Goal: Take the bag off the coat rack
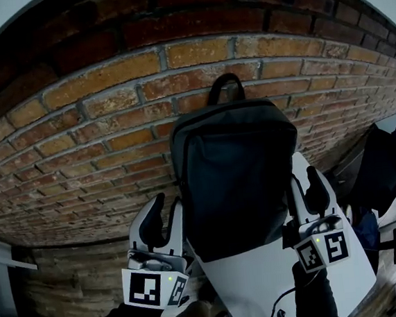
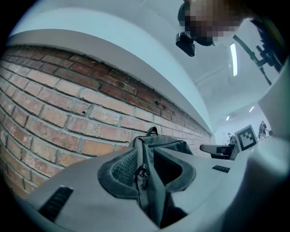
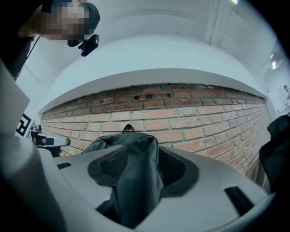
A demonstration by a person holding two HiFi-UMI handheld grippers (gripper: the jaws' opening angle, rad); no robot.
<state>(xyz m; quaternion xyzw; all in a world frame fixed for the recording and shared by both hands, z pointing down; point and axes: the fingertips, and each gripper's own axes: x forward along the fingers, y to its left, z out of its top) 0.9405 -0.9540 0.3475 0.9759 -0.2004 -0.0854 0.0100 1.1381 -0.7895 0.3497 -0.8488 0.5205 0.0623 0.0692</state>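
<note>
A dark grey backpack point(image 1: 235, 178) stands upright on a white surface point(image 1: 266, 287), its back against the brick wall and its top handle point(image 1: 224, 85) sticking up. My left gripper point(image 1: 165, 220) is at the bag's lower left side. In the left gripper view the bag's zippered edge point(image 2: 144, 174) lies loosely between the pads of that gripper point(image 2: 147, 170), which is open. My right gripper point(image 1: 306, 193) is at the bag's lower right side. There a fold of the bag point(image 3: 136, 181) lies between the spread pads of the open gripper point(image 3: 142, 165). No coat rack is in view.
The brick wall point(image 1: 77, 131) runs right behind the bag. A black garment or bag point(image 1: 387, 164) hangs at the far right, close to the white surface's edge. A person's head shows above in both gripper views.
</note>
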